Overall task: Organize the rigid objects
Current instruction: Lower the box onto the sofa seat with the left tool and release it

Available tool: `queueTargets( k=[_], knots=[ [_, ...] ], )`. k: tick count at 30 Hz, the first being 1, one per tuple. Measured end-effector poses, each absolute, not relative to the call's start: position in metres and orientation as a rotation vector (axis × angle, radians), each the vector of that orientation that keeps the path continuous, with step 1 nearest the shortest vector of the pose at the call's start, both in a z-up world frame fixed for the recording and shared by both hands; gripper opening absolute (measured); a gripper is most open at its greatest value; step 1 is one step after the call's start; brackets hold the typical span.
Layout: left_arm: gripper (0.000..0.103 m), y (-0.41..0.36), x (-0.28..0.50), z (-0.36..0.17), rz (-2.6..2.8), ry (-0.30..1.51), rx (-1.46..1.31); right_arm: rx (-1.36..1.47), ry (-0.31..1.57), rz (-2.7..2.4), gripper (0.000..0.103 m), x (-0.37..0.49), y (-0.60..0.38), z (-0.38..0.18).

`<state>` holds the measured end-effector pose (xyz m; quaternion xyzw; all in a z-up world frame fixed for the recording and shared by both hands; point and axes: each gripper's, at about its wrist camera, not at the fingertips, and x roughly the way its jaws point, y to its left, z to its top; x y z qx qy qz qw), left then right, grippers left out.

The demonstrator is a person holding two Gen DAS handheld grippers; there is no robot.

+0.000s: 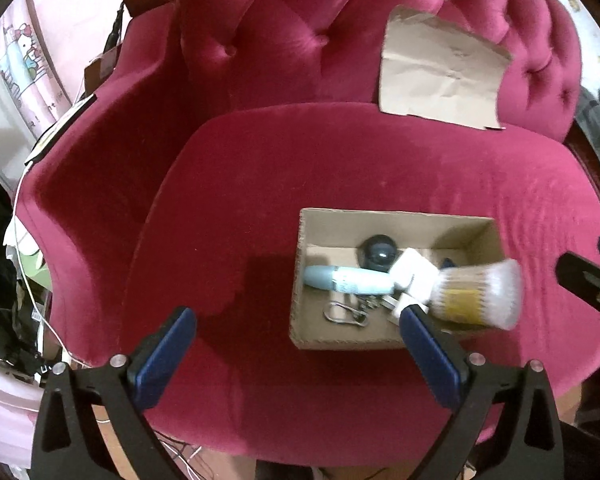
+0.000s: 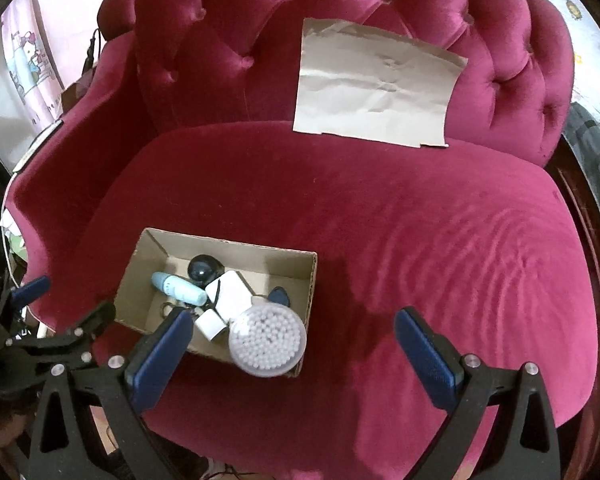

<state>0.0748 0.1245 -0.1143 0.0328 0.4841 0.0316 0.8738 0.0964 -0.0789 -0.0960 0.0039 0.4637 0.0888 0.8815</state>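
An open cardboard box [image 1: 336,222] [image 2: 276,256] sits on the red velvet seat. In it lie a light blue tube [image 1: 348,280] [image 2: 178,288], a dark round ball [image 1: 378,254] [image 2: 204,268], a white charger block [image 1: 414,274] [image 2: 230,292], a metal carabiner [image 1: 346,314] and a small white cube [image 2: 211,323]. A clear tub of cotton swabs [image 1: 478,294] [image 2: 266,340] is blurred at the box's right end, tilted over the rim. My left gripper [image 1: 296,348] is open and empty just in front of the box. My right gripper [image 2: 294,348] is open and empty, with the tub between its fingers' line.
A flat piece of cardboard [image 1: 440,68] [image 2: 374,84] leans against the tufted backrest. The armrest [image 1: 84,184] rises on the left. The right gripper shows at the right edge of the left wrist view [image 1: 588,280]. Clutter and cables lie beyond the chair's left side.
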Motion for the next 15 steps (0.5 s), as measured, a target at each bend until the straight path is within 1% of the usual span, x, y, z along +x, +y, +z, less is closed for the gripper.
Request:
queueTargets(
  k=[7,15],
  knots=[
    [0.103,0.109,0.051,-0.093,0.072,0.992,0.103,0.011,0.947,0.17,0.103,0.072,-0.082,-0.07],
    [0.103,0.098,0.031,-0.087,0.067,0.995,0.111,0.014,0.943,0.154,0.103,0.048,-0.087,-0.063]
  ],
)
